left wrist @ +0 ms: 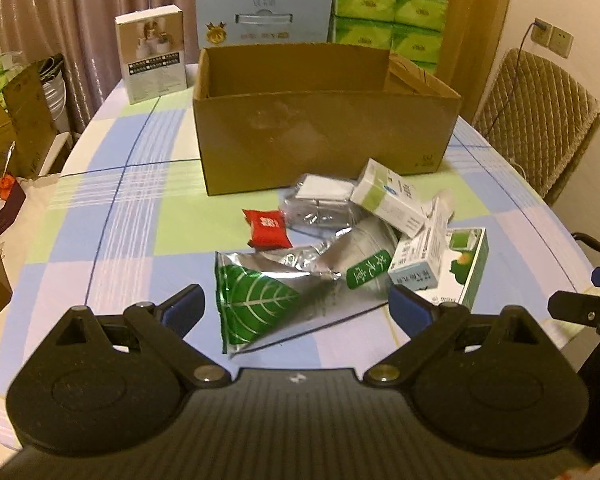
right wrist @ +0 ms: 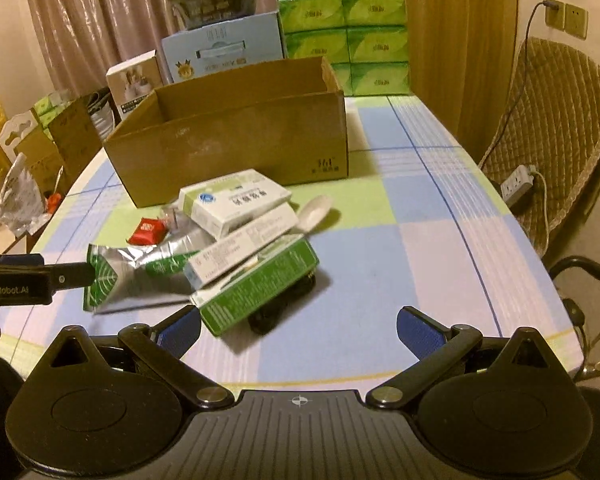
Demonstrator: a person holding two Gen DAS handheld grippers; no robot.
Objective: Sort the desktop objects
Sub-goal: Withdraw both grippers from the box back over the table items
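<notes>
The left gripper (left wrist: 298,304) is hovering with its jaws spread wide and holding nothing, low over the near edge of the table (left wrist: 112,216), and it is pointing at the foil bag (left wrist: 268,300) lying just beyond its fingertips. The right gripper (right wrist: 298,326) is likewise standing wide and empty, hanging over a bare patch of cloth at the near right, with the green box (right wrist: 260,288) just beside its left finger. The carton (left wrist: 324,136) is sitting open in the middle of the table, and its visible interior is showing nothing inside, though the floor of it is hidden behind the near wall. All loose items are lying in one heap between the carton and the grippers: the foil bag nearest and to the left, a red sachet (left wrist: 267,227) just beyond it, a second silver pouch (left wrist: 320,204) near the carton, two white boxes (right wrist: 236,200) stacked crosswise on the right, and the green box lowest and nearest on the right, resting tilted on something dark that cannot be made out. A white spoon-like piece (right wrist: 314,210) is poking out to the right of the heap. In my judgement the sorting is standing at its start: nothing is appearing to be placed, and every item is remaining to be lifted. The foil bag is looking the likeliest first pick for the left gripper.
</notes>
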